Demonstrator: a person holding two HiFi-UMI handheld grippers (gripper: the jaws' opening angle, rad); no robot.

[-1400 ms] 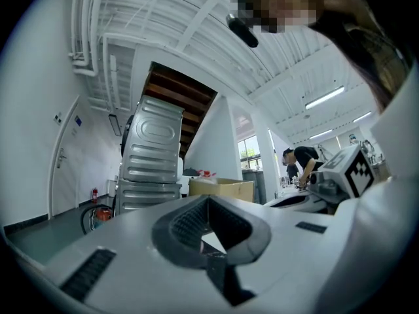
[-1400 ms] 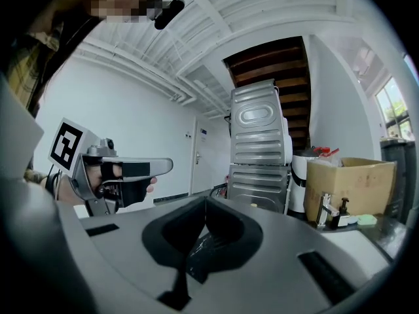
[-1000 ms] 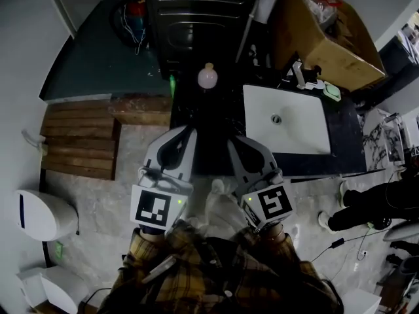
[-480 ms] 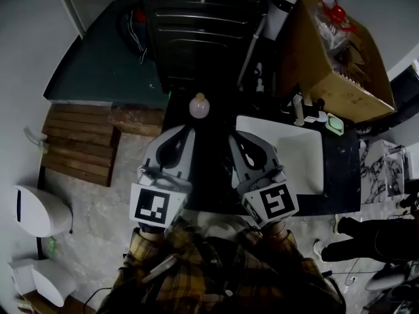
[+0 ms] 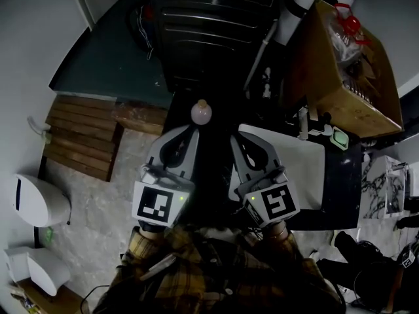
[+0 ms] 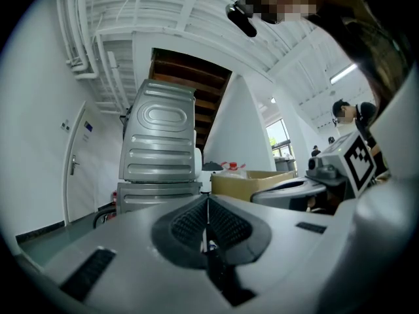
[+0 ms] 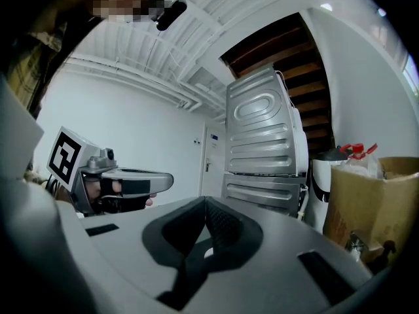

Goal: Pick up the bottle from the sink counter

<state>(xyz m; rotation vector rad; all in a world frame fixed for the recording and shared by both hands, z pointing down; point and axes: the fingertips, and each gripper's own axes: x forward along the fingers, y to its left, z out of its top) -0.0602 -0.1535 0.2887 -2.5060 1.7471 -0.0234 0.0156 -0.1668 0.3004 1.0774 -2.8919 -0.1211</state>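
Note:
A pale, round-bodied bottle (image 5: 201,112) with a small cap stands upright on the black sink counter (image 5: 209,162), seen in the head view. My left gripper (image 5: 189,131) points at it from just below, its tip a short way off and slightly left of the bottle. The right gripper (image 5: 235,139) is beside it, to the bottle's lower right, over the counter's edge by the white basin (image 5: 311,169). In each gripper view the dark ribbed pads meet along a thin line: left gripper (image 6: 208,205), right gripper (image 7: 205,207). Both are shut with nothing between them.
A tall ribbed grey appliance (image 5: 209,31) stands behind the counter. An open cardboard box (image 5: 347,64) sits at the back right above the basin. Wooden steps (image 5: 82,136) lie to the left, and a white device (image 5: 39,208) on the floor lower left.
Both grippers have moved forward toward the counter. In the head view the bottle and counter have slid down, closer to the gripper tips. The jaws have stayed shut.

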